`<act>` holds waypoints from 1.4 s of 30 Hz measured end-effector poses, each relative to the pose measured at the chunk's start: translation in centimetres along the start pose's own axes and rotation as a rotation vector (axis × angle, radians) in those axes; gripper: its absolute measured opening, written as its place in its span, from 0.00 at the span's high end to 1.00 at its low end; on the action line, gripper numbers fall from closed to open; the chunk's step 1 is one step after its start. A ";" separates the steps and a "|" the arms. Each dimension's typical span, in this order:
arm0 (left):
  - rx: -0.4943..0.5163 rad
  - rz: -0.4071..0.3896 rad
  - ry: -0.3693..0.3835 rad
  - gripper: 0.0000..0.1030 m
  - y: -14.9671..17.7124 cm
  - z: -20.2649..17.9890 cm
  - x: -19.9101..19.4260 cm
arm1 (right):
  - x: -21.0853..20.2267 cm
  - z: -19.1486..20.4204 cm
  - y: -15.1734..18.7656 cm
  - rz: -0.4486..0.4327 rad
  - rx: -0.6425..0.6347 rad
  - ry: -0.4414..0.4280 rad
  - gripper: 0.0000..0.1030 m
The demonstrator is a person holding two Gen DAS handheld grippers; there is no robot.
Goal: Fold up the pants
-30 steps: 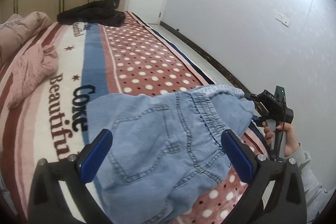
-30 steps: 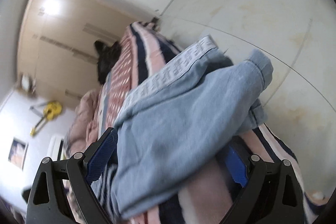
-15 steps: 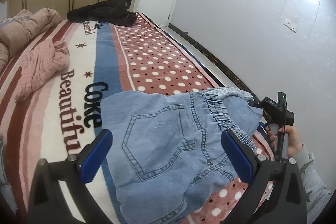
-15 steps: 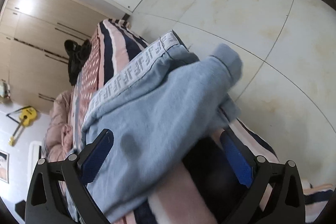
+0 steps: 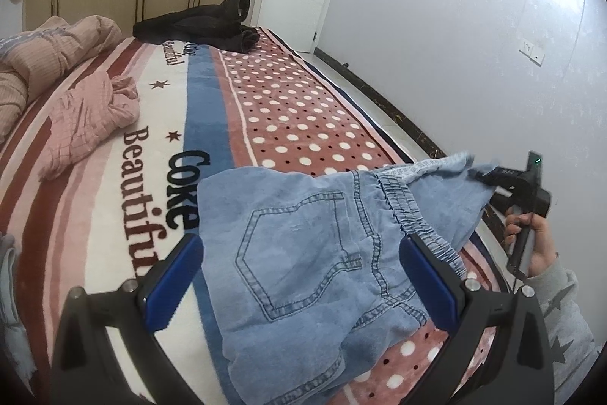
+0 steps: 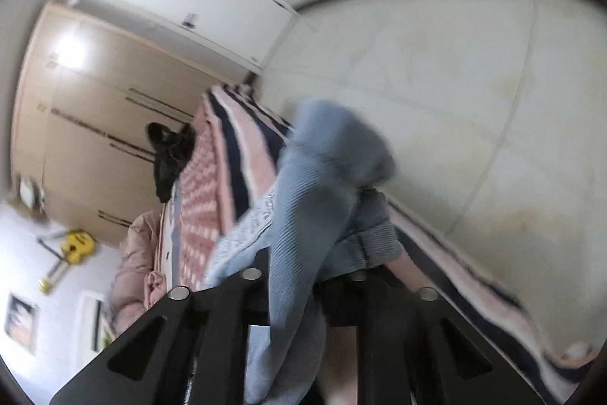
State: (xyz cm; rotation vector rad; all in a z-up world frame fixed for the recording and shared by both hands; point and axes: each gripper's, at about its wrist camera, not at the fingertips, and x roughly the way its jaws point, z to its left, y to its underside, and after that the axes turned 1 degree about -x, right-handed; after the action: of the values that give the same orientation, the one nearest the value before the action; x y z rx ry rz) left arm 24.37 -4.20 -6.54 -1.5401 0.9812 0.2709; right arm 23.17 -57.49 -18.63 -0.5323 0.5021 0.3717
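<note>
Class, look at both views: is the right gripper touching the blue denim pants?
Touching. In the right wrist view the right gripper has just closed on a fold of the denim pants; the left wrist view shows the fabric pulled up to it.

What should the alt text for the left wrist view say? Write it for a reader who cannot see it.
Light blue denim pants lie on a striped, polka-dotted blanket, between the wide-open blue fingers of the left gripper. At right, a hand holds the black right gripper, shut on the pants' edge. A crumpled pink garment and a black garment lie farther back.
</note>
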 end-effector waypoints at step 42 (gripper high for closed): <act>-0.103 -0.045 -0.081 0.01 1.5 7.1 -3.2 | 5.1 25.0 32.0 0.394 -1.288 -0.105 0.96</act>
State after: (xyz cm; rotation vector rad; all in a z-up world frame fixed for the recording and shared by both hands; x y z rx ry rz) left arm 23.87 3.67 -7.20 -1.6296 0.8795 0.3542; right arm 21.53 -16.75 -15.14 -1.6525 0.2027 1.1086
